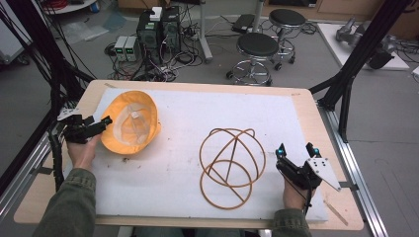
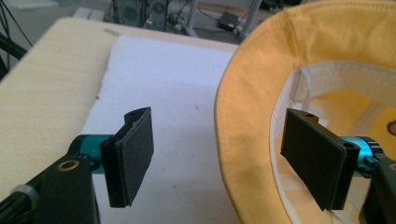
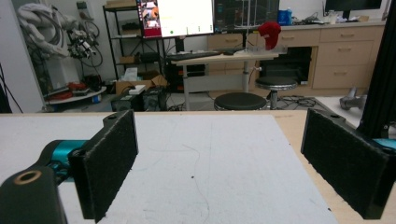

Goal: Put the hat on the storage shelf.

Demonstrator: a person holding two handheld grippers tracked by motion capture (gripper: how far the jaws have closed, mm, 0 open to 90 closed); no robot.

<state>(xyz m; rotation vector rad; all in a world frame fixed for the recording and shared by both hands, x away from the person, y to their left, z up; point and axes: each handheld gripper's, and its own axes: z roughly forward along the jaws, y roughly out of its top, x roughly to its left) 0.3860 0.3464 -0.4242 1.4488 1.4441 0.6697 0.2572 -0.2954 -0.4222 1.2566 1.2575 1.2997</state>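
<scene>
The yellow hat (image 1: 130,123) lies upside down on the white mat (image 1: 276,113), near the mat's left edge, its opening facing up so the pale lining and inner band show. The left gripper (image 1: 94,127) sits at the hat's left brim with its jaws wide; in the left gripper view one jaw stands inside the crown and the other outside over bare mat, so the brim (image 2: 243,140) runs between them, unpinched. The likeliest slip, as I judge it, is closing on too thin a bite: the soft brim could fold or slide out, or the jaw inside could catch the loose lining instead of the brim, and the hat would then drag or flip across the mat. The hat is nearly round, a little longer from its near-left side to its far-right, with no clear front to be told. The wire frame (image 1: 230,165) of tan hoops stands to the hat's right, well apart. The right gripper (image 1: 296,160) rests beyond that frame, near the mat's right edge, jaws wide and empty, aimed up the mat.
</scene>
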